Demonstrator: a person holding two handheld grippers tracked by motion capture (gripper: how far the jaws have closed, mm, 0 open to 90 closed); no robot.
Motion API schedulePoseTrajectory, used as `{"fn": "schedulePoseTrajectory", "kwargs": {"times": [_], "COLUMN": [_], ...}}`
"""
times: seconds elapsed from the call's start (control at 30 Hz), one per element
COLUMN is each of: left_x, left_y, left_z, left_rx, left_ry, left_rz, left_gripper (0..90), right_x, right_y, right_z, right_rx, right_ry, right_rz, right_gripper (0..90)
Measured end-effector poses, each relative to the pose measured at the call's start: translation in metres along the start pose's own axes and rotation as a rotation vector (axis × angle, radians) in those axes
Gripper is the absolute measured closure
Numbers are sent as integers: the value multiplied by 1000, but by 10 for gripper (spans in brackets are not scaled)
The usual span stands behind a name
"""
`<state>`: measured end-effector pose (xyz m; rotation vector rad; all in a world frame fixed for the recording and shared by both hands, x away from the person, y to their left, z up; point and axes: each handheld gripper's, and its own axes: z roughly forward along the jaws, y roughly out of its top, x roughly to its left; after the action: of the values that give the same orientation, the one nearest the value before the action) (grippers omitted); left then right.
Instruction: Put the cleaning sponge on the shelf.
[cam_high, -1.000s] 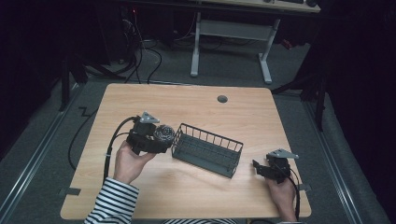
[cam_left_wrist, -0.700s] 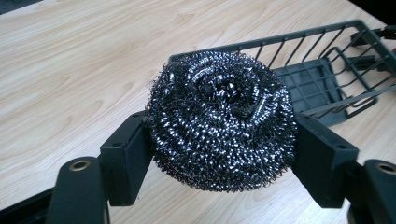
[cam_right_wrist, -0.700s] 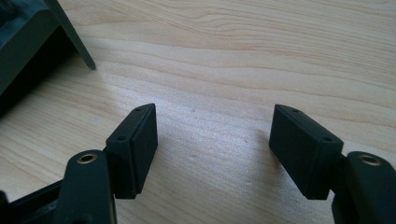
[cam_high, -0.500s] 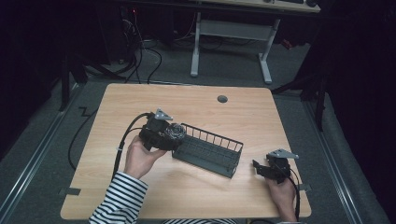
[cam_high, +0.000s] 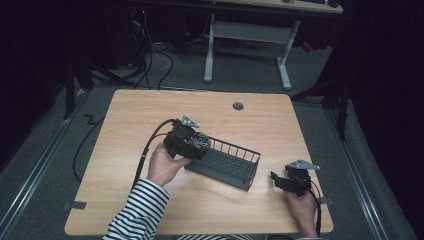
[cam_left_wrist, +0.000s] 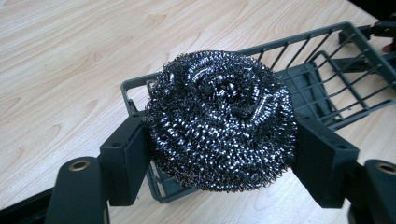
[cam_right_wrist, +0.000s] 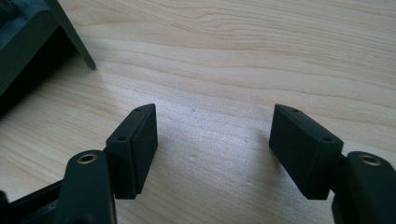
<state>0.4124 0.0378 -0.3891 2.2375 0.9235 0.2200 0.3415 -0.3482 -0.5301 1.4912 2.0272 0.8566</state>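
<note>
A round steel-wool scourer (cam_left_wrist: 220, 120) is clamped between the two black pads of my left gripper (cam_left_wrist: 224, 154), which hangs over the near left end of a dark wire basket (cam_left_wrist: 327, 79). From above, the left gripper (cam_high: 192, 145) with the scourer (cam_high: 201, 140) sits at the basket's (cam_high: 225, 163) left end. My right gripper (cam_high: 280, 180) rests low over the table at the front right, just right of the basket. Its jaws (cam_right_wrist: 215, 154) stand open with bare wood between them.
The wooden table (cam_high: 130, 120) has a round cable hole (cam_high: 238, 106) near its far edge. Cables trail from both grippers off the table edges. A corner of the basket (cam_right_wrist: 32, 42) lies close to the right gripper. A desk frame stands on the floor beyond.
My left gripper has carried the scourer to the right, from beside the basket to over its left end. The right gripper has stayed put.
</note>
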Motion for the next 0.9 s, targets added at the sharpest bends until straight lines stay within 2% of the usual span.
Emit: {"fn": "schedulePoseTrajectory", "kwargs": {"times": [0.27,0.47,0.9], "left_x": [-2,-3,0], "left_y": [3,5,5], "left_z": [16,30,47], "left_rx": [27,50,89], "left_ry": [24,25,19], "left_rz": [15,20,6], "left_gripper": [278,277,269], "right_x": [0,0,0], "right_y": [0,0,0], "right_z": [0,0,0], "right_rx": [0,0,0], "right_ry": [0,0,0], "right_rz": [0,-1,0], "right_gripper": [328,328,328]}}
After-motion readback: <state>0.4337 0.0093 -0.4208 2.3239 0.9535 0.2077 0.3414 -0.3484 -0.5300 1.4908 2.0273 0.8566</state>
